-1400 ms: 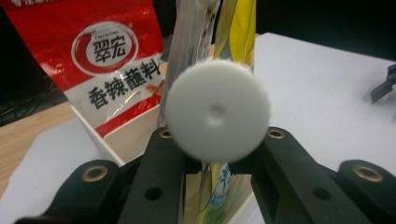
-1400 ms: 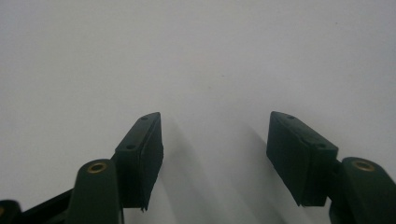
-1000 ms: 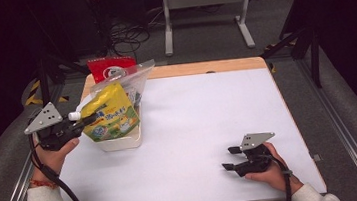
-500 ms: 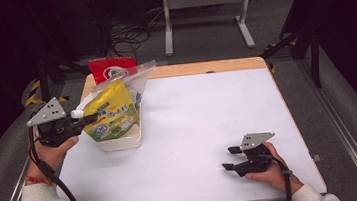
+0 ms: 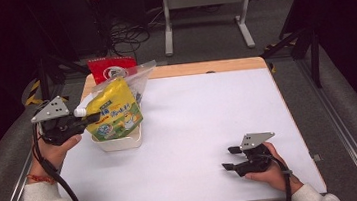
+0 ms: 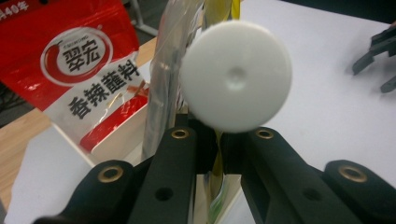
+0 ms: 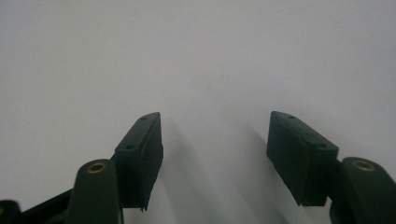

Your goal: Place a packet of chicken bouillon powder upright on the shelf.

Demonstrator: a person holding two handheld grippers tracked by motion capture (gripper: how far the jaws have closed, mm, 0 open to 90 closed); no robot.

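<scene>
Left tongs (image 5: 93, 118), near the left edge of the bench (image 5: 209, 127): closed on the neck of the yellow pouch (image 5: 115, 112), just under its white cap (image 6: 236, 77). They have just been closing, with the spout between the pads. In the left gripper view the jaws sit almost together, the cap directly above them.

The pouch stands tilted in a cream tub (image 5: 120, 142) at the bench's far-left corner, together with a clear bag (image 5: 136, 79). A red packet (image 5: 112, 69) leans behind them at the far edge.

Right tongs (image 5: 229, 158), near the front-right corner: jaws apart, nothing between them, resting low over bare bench. The right gripper view gives white surface between the pads (image 7: 140, 154).

Progress, as judged: the grip on the pouch looks made, but its lower part sits inside the tub, so lifting it out remains. The other items in and behind the tub look untouched. Early stage.
</scene>
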